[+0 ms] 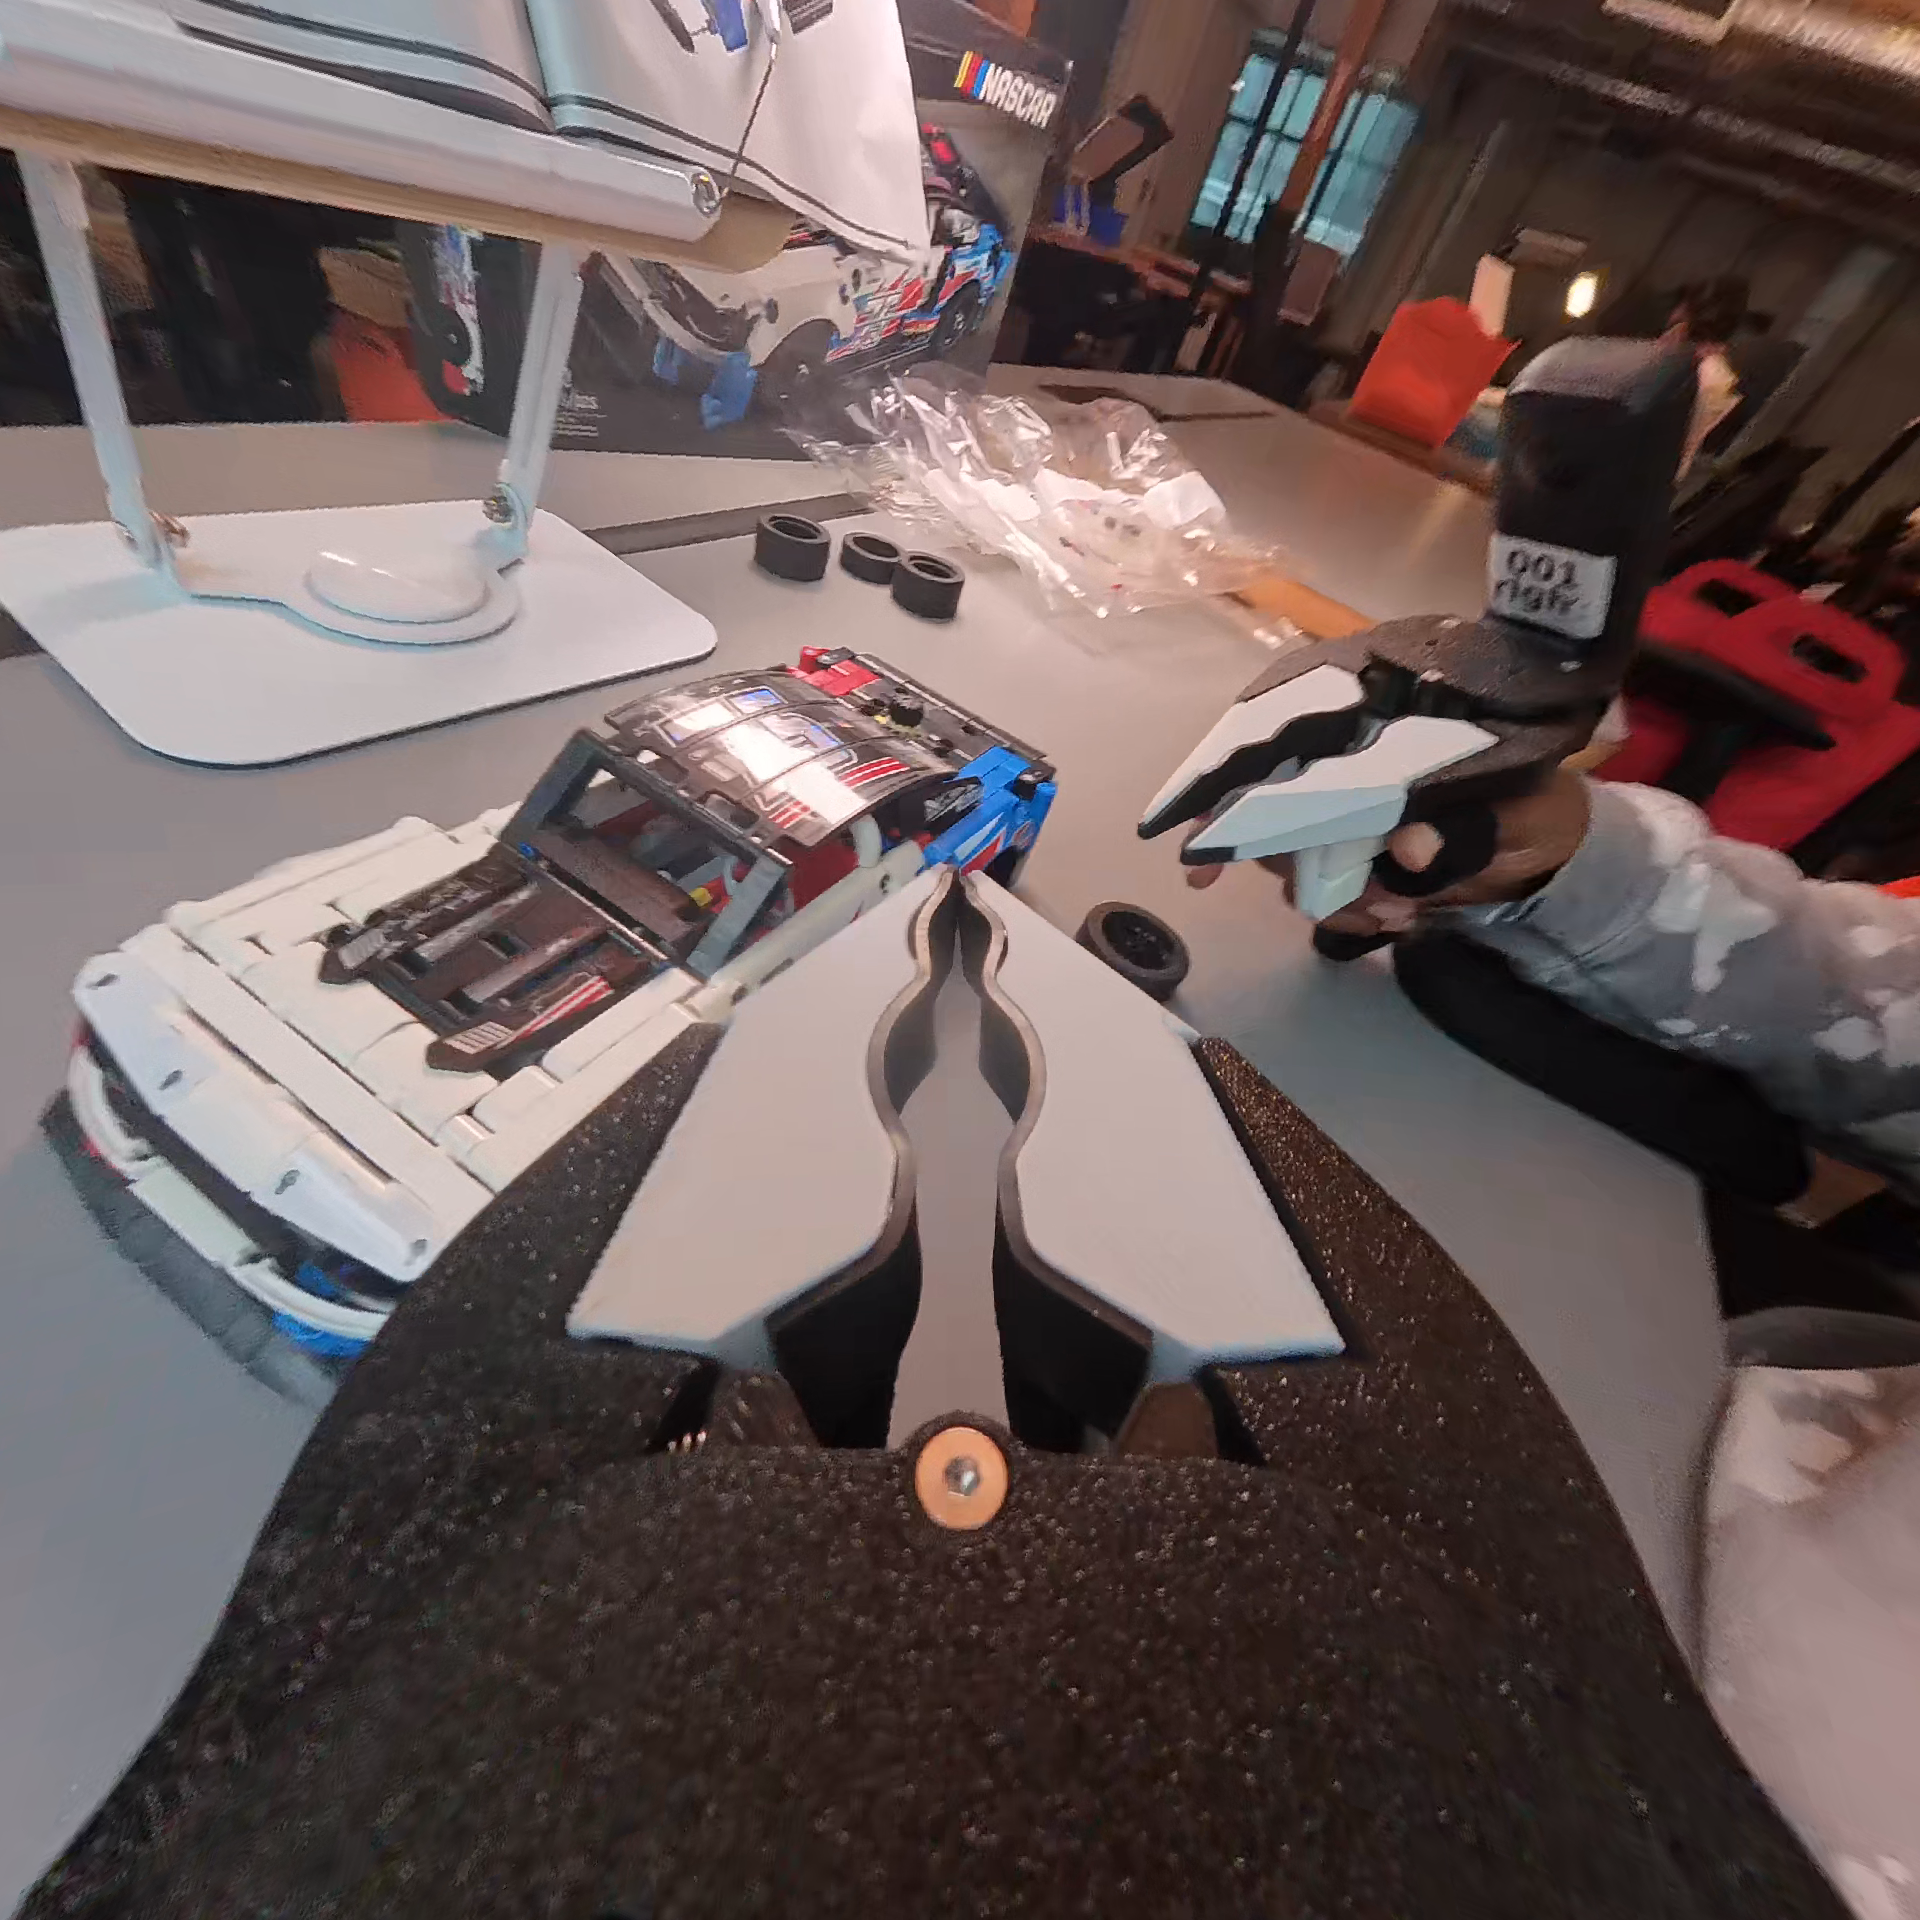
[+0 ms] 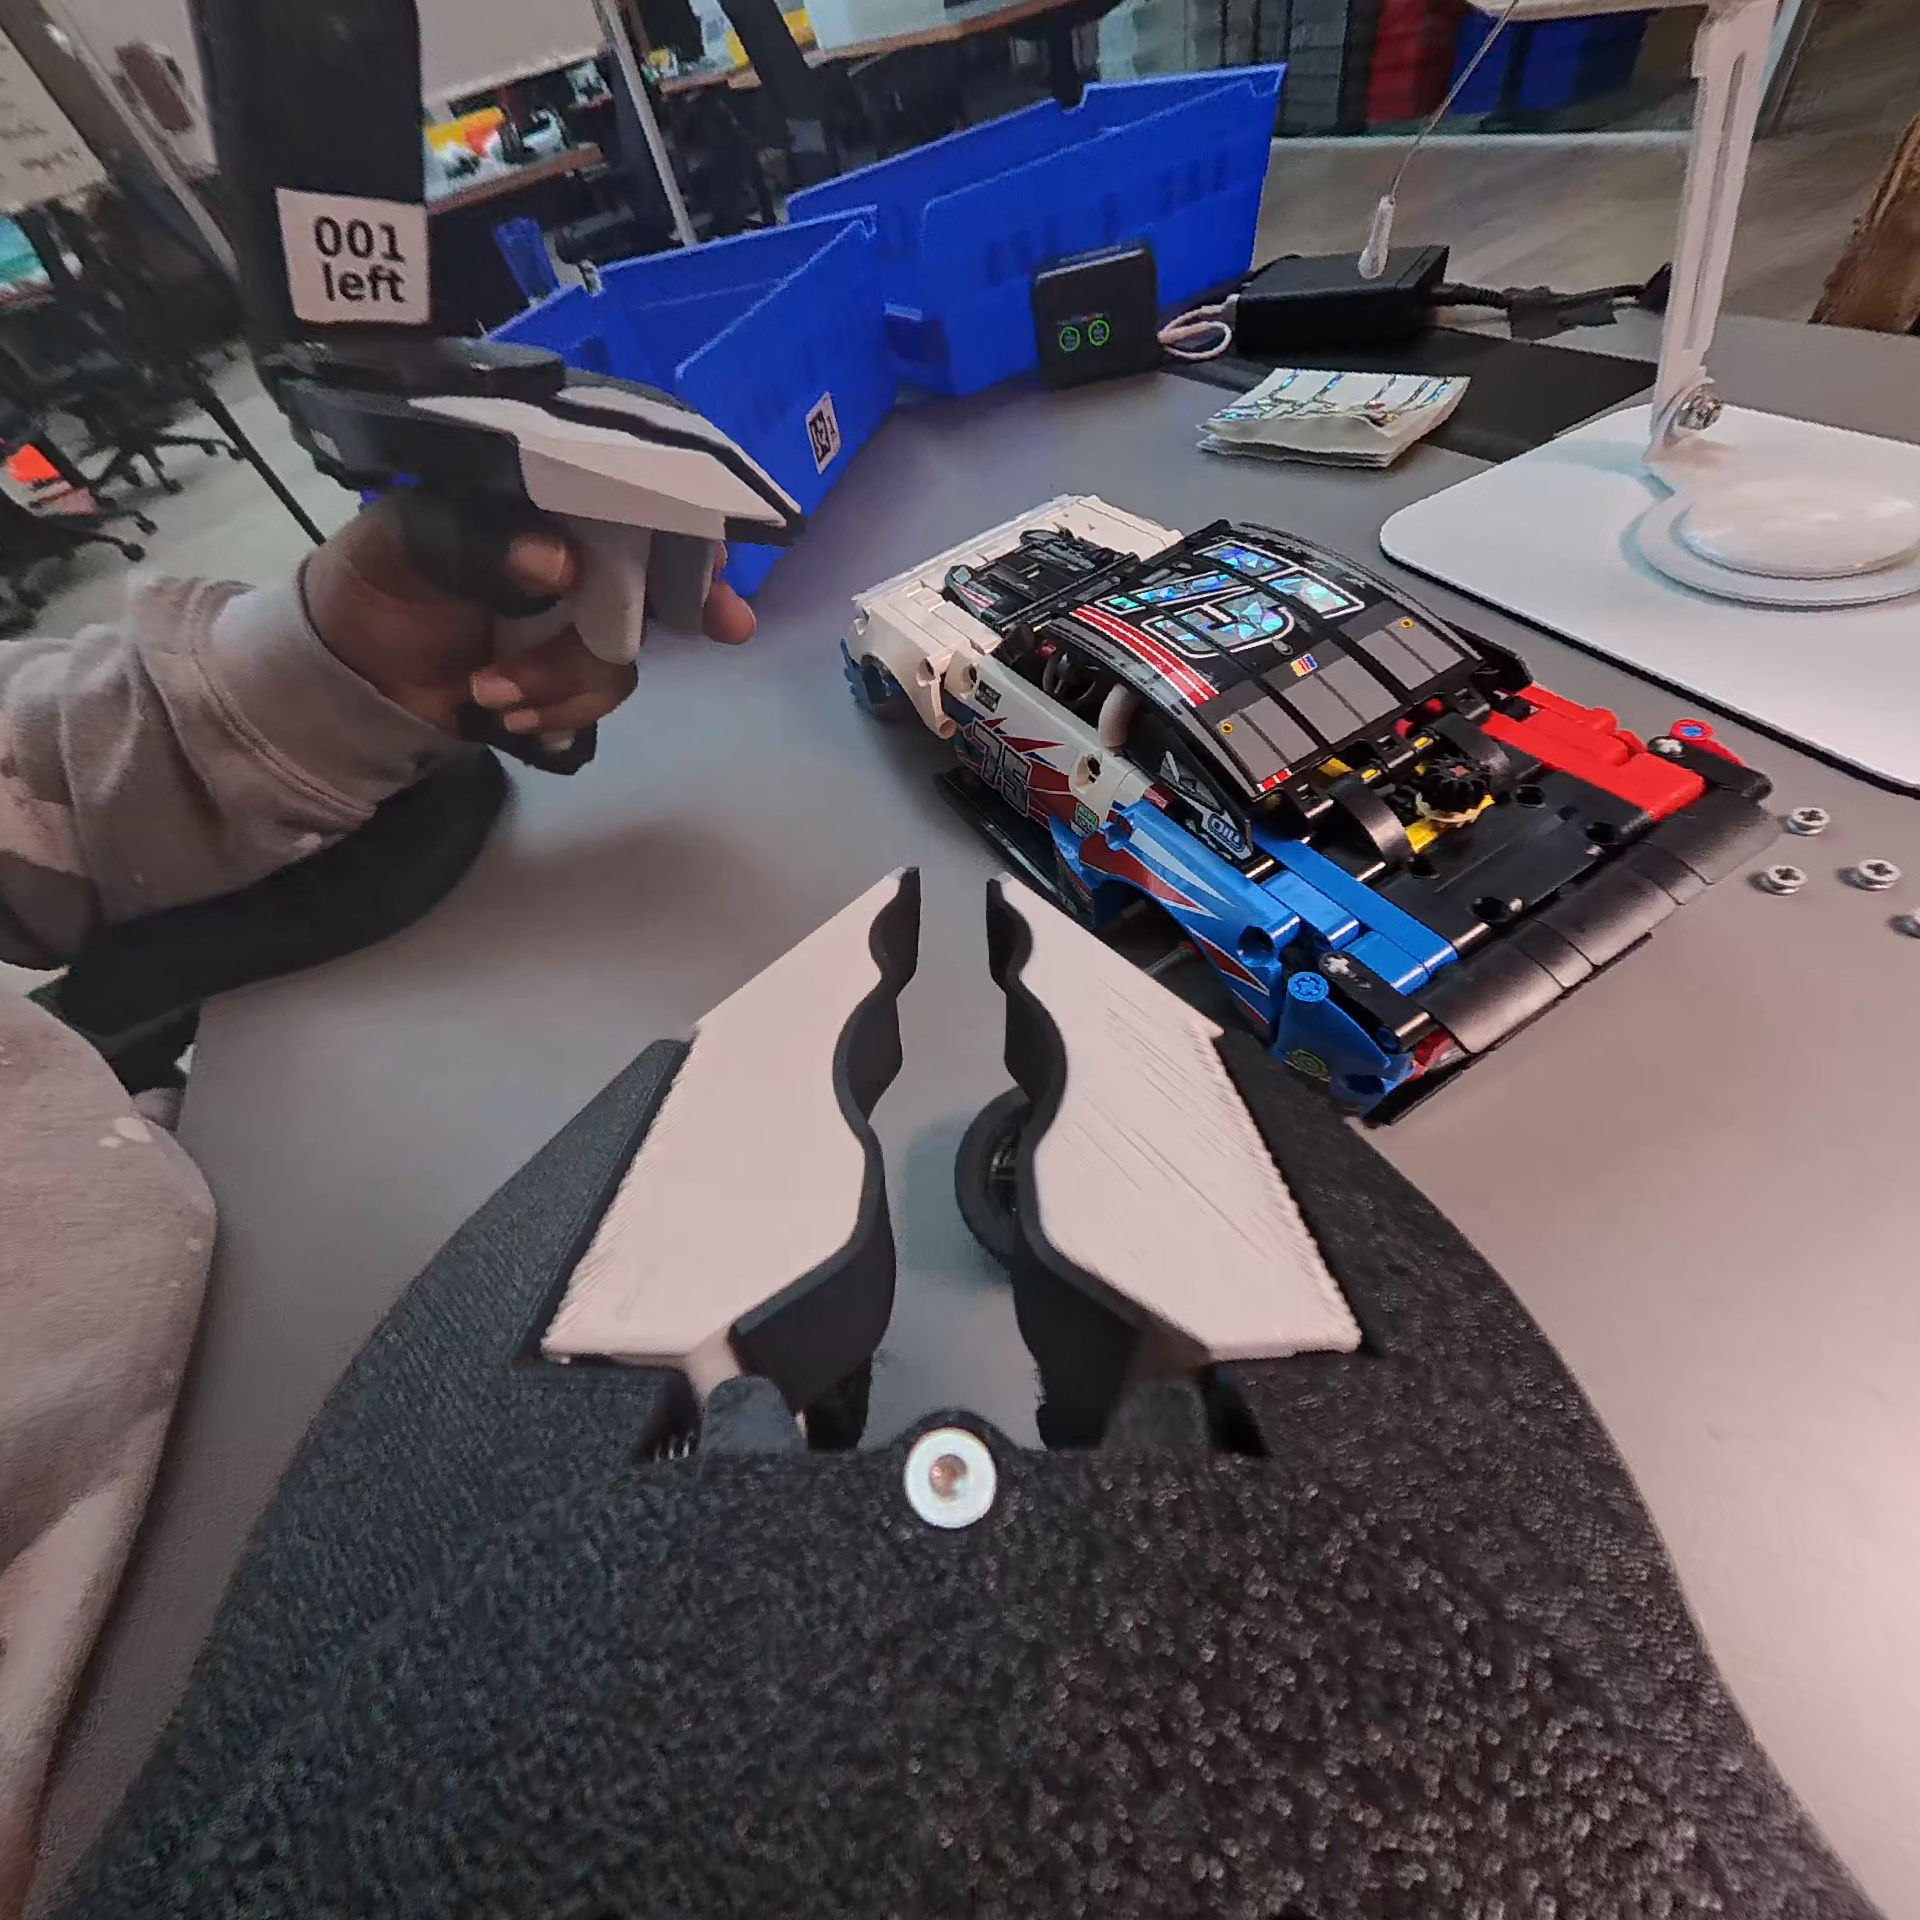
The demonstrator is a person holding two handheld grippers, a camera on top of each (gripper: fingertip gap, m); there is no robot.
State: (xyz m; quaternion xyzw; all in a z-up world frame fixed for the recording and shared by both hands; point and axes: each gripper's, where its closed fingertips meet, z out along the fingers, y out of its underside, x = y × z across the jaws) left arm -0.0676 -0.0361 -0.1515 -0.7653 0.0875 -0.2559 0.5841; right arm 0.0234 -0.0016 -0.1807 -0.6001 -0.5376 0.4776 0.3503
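On the grey table [image 1: 1351, 1143] sits a toy race car [image 1: 468, 935] built from bricks, white in front, blue and red at the back. The left gripper [image 1: 956, 883] hovers just beside the car's side with its fingers pressed together, holding nothing. The right gripper [image 2: 953, 883] has its fingers a little apart, empty, and a loose black wheel [image 2: 992, 1174] lies under them near the car's back end. Three more wheels [image 1: 862, 561] lie farther off by a clear plastic bag [image 1: 1039, 488].
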